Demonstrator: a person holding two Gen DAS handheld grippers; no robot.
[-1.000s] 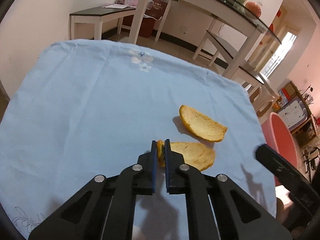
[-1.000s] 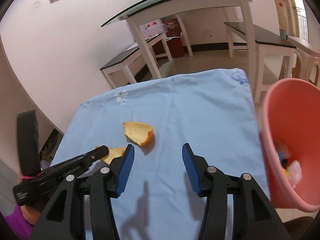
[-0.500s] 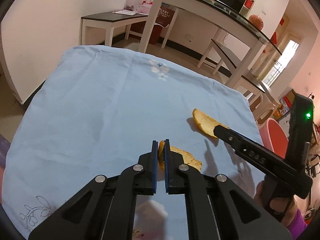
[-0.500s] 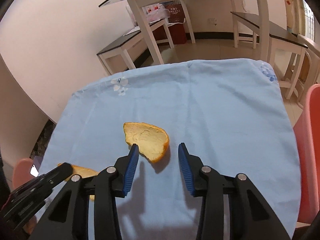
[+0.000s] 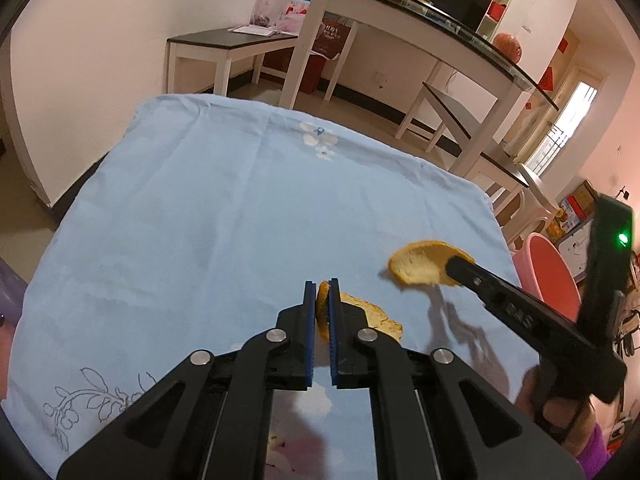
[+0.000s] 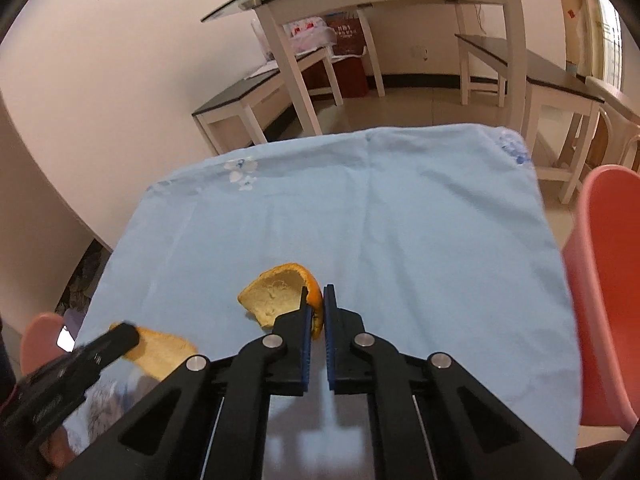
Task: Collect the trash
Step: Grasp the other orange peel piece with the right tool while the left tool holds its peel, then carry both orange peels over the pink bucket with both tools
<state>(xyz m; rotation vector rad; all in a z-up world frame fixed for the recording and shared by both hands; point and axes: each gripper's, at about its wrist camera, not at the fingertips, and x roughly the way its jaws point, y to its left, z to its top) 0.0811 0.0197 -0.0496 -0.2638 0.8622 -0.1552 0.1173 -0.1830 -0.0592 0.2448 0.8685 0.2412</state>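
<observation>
Two orange peel pieces are over the light blue tablecloth. My left gripper is shut on the edge of the flatter peel, which hangs off to the right of its pads; that peel also shows at lower left in the right wrist view. My right gripper is shut on the rim of the curved peel. In the left wrist view that curved peel sits at the tip of the right gripper's black fingers, slightly above the cloth.
A pink bin stands off the table's right edge, also seen as the pink bin in the left wrist view. White benches and a glass-topped table stand beyond the far edge. A hand holds the right gripper's handle.
My right gripper came in over the curved peel and its jaws went from wide open to shut on the peel's rim. My left gripper kept its hold and rose a little with the flat peel.
</observation>
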